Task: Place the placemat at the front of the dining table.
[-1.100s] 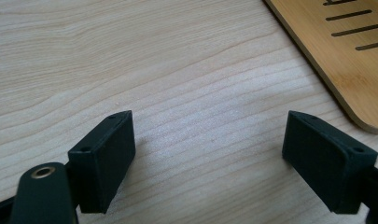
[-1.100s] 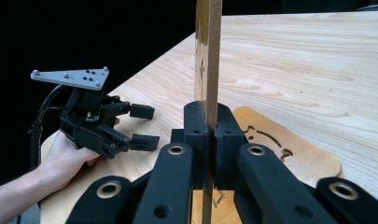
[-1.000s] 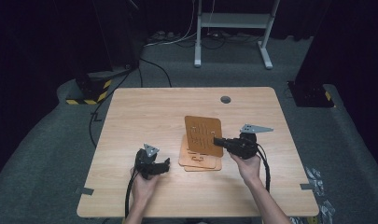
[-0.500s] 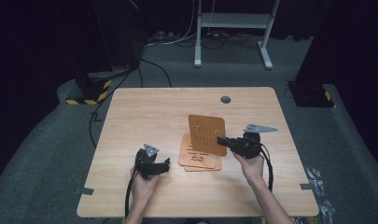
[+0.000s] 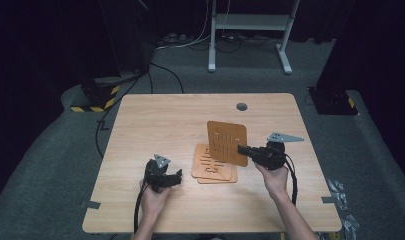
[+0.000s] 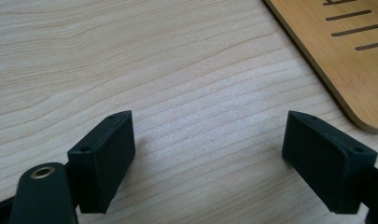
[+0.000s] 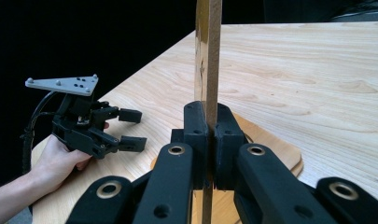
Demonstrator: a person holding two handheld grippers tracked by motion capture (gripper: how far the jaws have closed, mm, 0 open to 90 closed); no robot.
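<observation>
My right gripper (image 5: 242,149) is shut on the edge of a thin orange wooden board (image 5: 227,142) with slots cut in it, held upright above the table. In the right gripper view the board (image 7: 208,56) stands edge-on between the closed jaws of my right gripper (image 7: 208,135). Under it, a stack of similar slotted boards (image 5: 212,166) lies flat on the table. My left gripper (image 5: 177,176) rests to the left of the stack, open and empty. In the left gripper view its jaws stand wide apart around my left gripper (image 6: 207,154), with a corner of a flat board (image 6: 345,56) at upper right.
The light wooden table (image 5: 165,120) has a small dark round disc (image 5: 241,106) near its far edge. Grey carpet surrounds the table, with a white metal stand (image 5: 250,30) and cables beyond it. The left hand and its gripper (image 7: 102,128) show at left in the right gripper view.
The right gripper has lifted the held board slightly up and to the right, turning it more upright. The left gripper has stayed in place.
</observation>
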